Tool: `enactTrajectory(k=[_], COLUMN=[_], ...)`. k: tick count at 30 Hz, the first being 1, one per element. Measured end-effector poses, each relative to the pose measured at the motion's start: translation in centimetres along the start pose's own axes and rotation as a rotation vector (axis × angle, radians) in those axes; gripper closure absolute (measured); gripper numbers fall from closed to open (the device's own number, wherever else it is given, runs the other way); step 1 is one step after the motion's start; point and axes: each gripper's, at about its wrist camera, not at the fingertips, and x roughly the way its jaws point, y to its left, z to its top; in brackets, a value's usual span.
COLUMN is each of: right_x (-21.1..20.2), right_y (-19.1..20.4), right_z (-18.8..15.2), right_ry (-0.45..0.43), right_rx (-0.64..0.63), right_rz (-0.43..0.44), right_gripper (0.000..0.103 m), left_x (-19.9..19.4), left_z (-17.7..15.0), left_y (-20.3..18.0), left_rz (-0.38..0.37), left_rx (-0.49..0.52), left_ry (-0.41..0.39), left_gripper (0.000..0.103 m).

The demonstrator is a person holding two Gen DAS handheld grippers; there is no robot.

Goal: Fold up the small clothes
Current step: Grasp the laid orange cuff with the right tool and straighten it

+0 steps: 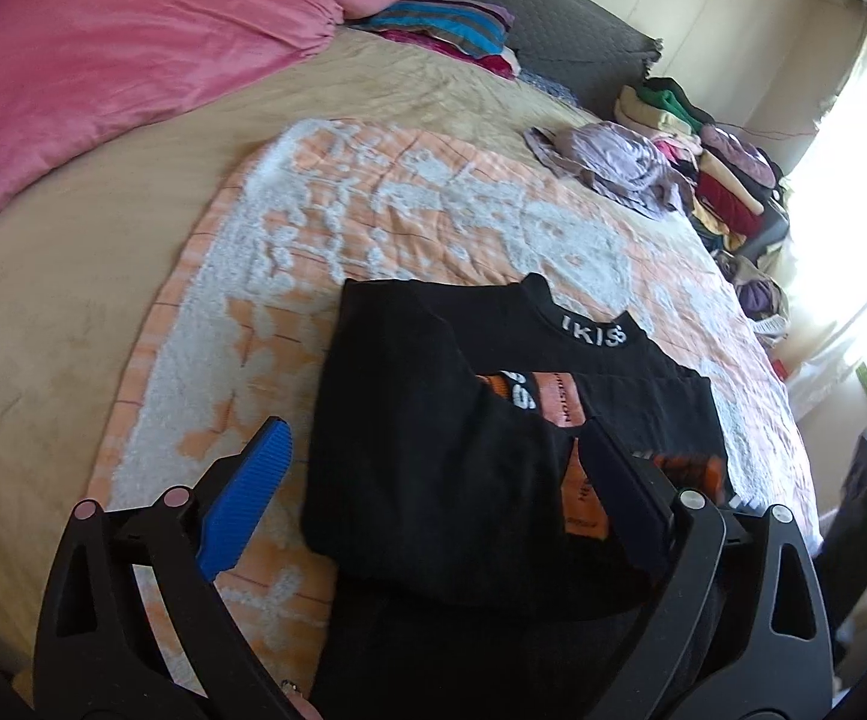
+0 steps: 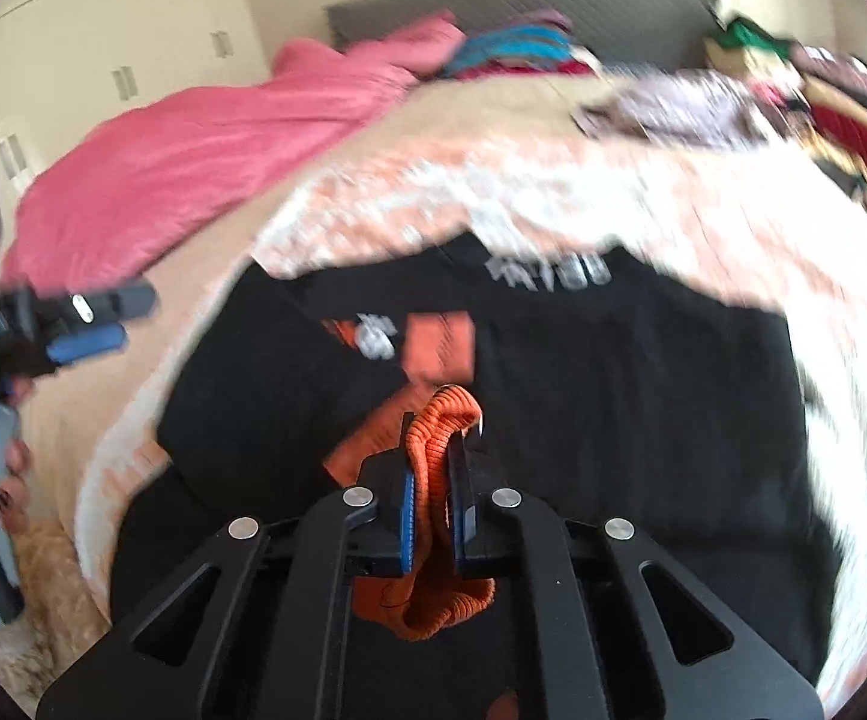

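Note:
A black sweater with orange patches and white collar lettering lies on an orange-and-white towel on the bed. My left gripper is open and empty above the sweater's near left part, one sleeve folded across the chest. In the blurred right wrist view my right gripper is shut on the sweater's orange ribbed cuff, held over the black body. The left gripper also shows at the left edge of that view, jaws apart.
A pink blanket lies at the far left of the beige bed. A striped folded cloth sits by the grey headboard. A lilac garment and a pile of mixed clothes lie at the right edge.

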Motion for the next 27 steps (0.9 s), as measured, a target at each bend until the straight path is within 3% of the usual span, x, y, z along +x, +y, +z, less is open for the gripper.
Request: enactTrajectory(k=[5,11,19,27], right_x=[-2.9,-5.5,-5.2,-3.5], right_y=[1.1,-2.0,-8.0,-9.9], right_z=[4.9,8.0,5.3,2.6], right_ry=[-0.133,-0.226,-0.182,-0.120], right_rx=[-0.136,-0.151,-0.048,0.005], right_rz=[0.013,-0.050,-0.128,-0.153], right_gripper=[0.096,0.096,0.096,0.096], left_x=[-0.3,-0.3,0.7,2.5], left_z=[0.0,0.0,-0.1,-0.1], left_y=[0.5,0.1,-1.2,-2.8], left_rz=[0.010,0.011,0.012,0.009], left_rx=[-0.024,-0.015,0.012,0.053], left_ry=[0.000,-0.002,0.015,0.037], left_gripper=[0.012,0.012,0.012,0.012])
